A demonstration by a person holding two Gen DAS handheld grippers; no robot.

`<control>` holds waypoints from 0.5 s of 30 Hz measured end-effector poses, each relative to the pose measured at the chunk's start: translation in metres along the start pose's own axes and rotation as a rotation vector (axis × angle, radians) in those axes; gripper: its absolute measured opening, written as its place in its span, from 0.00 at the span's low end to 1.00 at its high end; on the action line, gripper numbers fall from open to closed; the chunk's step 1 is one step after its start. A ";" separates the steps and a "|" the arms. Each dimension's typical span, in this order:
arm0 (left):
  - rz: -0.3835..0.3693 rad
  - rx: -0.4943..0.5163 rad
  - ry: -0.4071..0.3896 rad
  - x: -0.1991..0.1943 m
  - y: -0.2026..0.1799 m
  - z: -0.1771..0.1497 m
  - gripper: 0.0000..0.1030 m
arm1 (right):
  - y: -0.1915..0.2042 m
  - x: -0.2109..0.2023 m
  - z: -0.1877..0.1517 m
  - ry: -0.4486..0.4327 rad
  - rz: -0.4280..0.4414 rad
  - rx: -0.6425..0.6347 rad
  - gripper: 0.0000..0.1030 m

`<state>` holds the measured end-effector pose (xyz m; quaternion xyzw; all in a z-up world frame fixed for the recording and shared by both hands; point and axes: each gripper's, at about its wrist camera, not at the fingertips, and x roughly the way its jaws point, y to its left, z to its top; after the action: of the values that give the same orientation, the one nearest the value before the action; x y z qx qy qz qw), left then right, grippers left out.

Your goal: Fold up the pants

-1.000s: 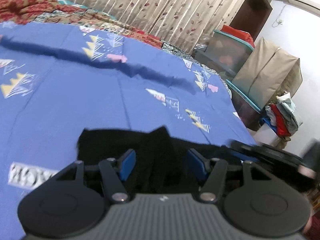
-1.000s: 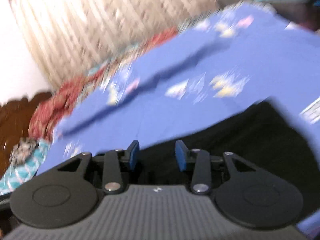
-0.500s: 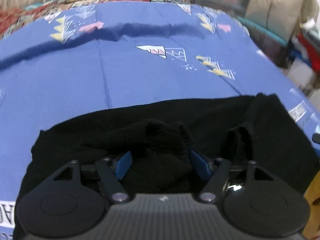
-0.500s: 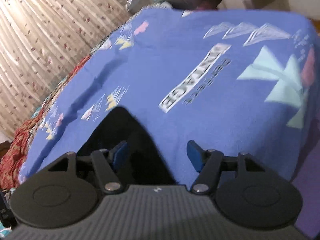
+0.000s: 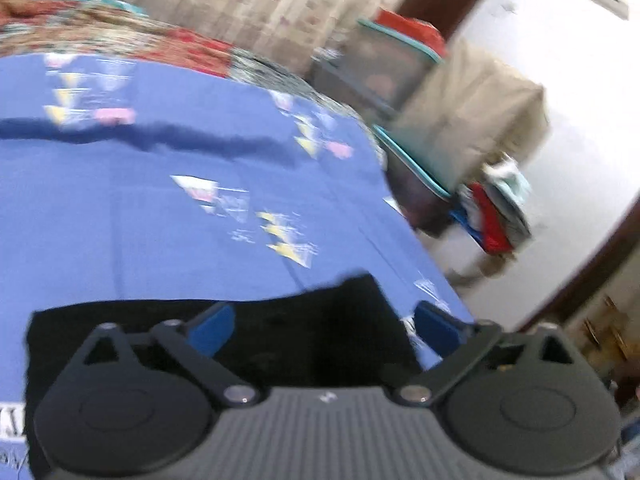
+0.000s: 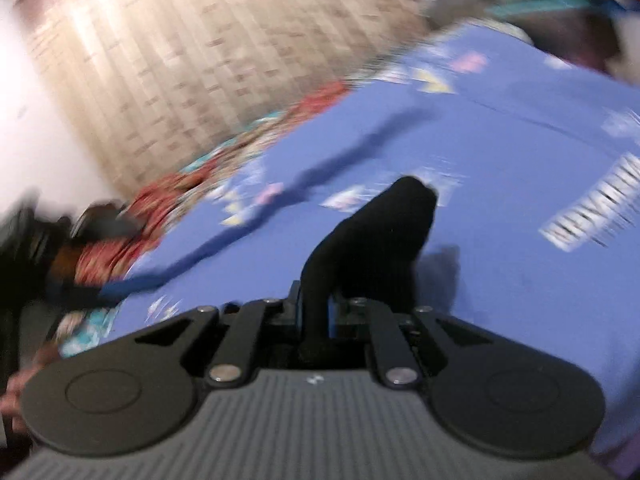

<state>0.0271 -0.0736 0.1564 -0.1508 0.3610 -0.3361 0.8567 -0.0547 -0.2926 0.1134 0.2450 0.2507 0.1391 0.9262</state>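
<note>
Black pants lie flat on the blue printed bedsheet, near its front edge in the left wrist view. My left gripper hovers above them, its jaws opening wide with nothing pinched between the blue pads. In the right wrist view a fold of the black pants rises from the sheet. My right gripper is closing tight on that bunched cloth, which stands up between the pads. Both views are blurred by motion.
A red patterned blanket lies at the bed's far side under beige curtains. Right of the bed stand a teal-rimmed bin, a beige covered box and a pile of clothes. A dark crease crosses the sheet.
The left gripper let go of the bunched black cloth, opened wide and lifted away. The right gripper went from open beside the pants' edge to shut on a fold of them.
</note>
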 end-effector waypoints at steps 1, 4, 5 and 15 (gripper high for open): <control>0.004 0.020 0.031 0.007 -0.003 0.005 1.00 | 0.013 0.002 -0.003 0.008 0.015 -0.037 0.13; 0.016 0.009 0.119 0.031 0.001 0.012 0.96 | 0.050 0.014 -0.016 0.040 0.039 -0.154 0.13; -0.001 -0.007 0.144 0.036 0.006 0.013 0.80 | 0.060 0.017 -0.020 0.055 0.049 -0.179 0.13; 0.017 -0.043 -0.031 -0.052 0.075 -0.005 0.10 | 0.143 0.045 -0.036 0.107 0.197 -0.341 0.14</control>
<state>0.0313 0.0166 0.1425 -0.1711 0.3560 -0.3187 0.8617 -0.0555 -0.1409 0.1435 0.1002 0.2474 0.2821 0.9215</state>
